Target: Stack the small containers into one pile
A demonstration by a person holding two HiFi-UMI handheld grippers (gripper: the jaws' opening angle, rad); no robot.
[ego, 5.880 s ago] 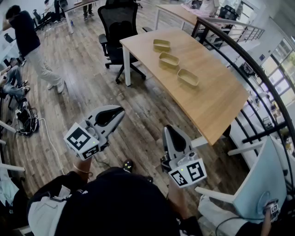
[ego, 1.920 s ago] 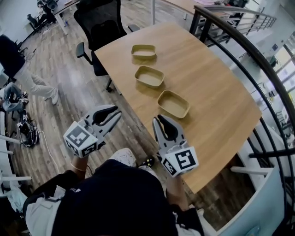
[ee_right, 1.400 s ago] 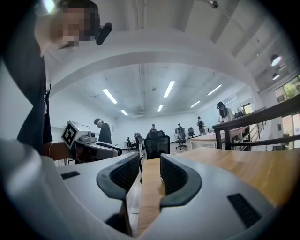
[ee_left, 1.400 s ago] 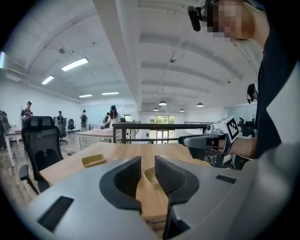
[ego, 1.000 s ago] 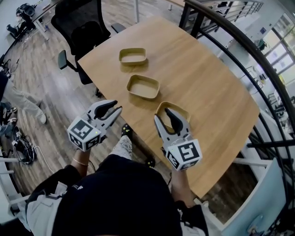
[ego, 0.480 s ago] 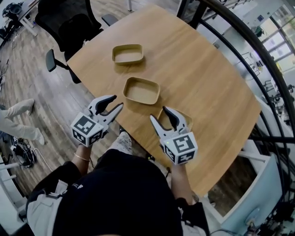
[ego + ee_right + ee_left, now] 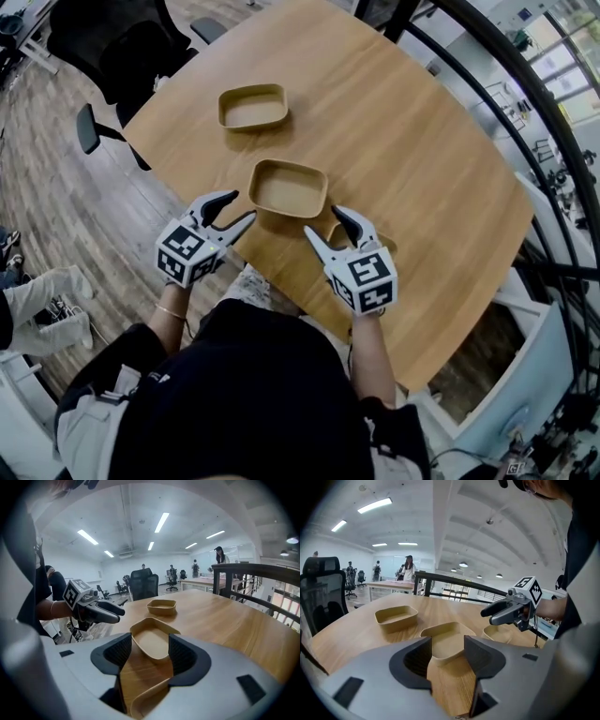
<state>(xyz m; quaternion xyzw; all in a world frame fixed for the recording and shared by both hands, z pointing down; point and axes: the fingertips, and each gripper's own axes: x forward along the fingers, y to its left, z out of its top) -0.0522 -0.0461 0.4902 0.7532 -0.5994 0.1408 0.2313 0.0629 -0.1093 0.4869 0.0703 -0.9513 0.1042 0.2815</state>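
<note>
Three tan containers sit in a row on the wooden table (image 7: pixel 422 141): the far one (image 7: pixel 253 106), the middle one (image 7: pixel 288 187) and the near one (image 7: pixel 384 246), which is mostly hidden under my right gripper (image 7: pixel 324 222). My left gripper (image 7: pixel 239 206) hovers at the table's edge, left of the middle container (image 7: pixel 447 639). Both grippers' jaws are opening, and no pad presses on anything. In the right gripper view the near container's rim (image 7: pixel 147 695) lies low under the jaws, and the middle container (image 7: pixel 151 641) shows beyond the gap.
A black office chair (image 7: pixel 122 56) stands off the table's far left corner. A dark railing (image 7: pixel 525 103) curves along the table's right side. Someone's legs (image 7: pixel 37 300) show on the wood floor at the left. Desks and people stand far behind.
The view has closed in on the table. Both grippers have moved forward to the near and middle containers, and their jaws have spread wider.
</note>
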